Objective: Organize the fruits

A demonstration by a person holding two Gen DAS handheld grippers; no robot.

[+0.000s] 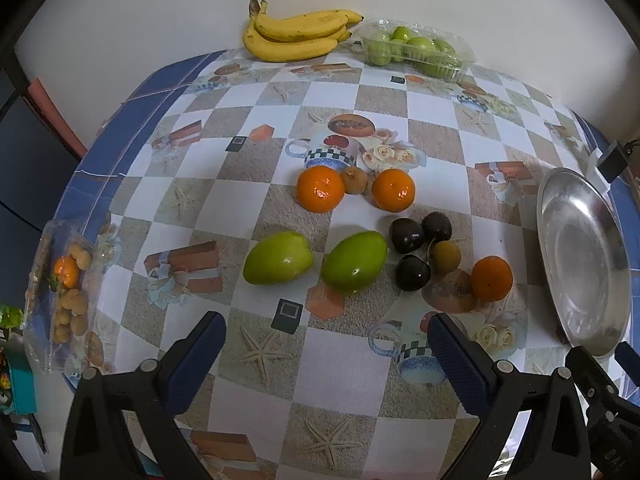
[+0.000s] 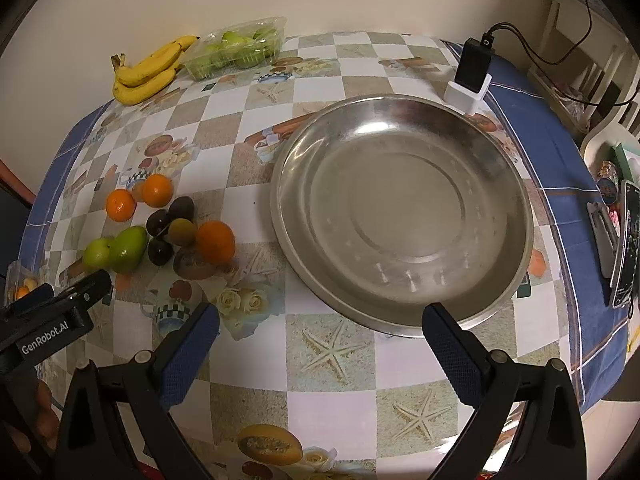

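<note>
Loose fruit lies mid-table: three oranges [image 1: 320, 189] [image 1: 393, 190] [image 1: 491, 278], two green fruits [image 1: 277, 257] [image 1: 354, 261], three dark cherries [image 1: 413, 255] and two small brown fruits [image 1: 446, 256]. An empty steel plate [image 1: 580, 264] sits to their right; in the right wrist view the plate [image 2: 400, 208] fills the middle and the fruit cluster [image 2: 172, 224] lies left of it. My left gripper [image 1: 326, 344] is open and empty, short of the green fruits. My right gripper [image 2: 320, 334] is open and empty, at the plate's near rim.
Bananas [image 1: 298, 34] and a clear box of green fruit [image 1: 416, 49] stand at the table's far edge by the wall. A clear tray of small fruits [image 1: 66, 292] is at the left edge. A charger in a white stand [image 2: 472, 76] and a phone [image 2: 624, 248] are on the right.
</note>
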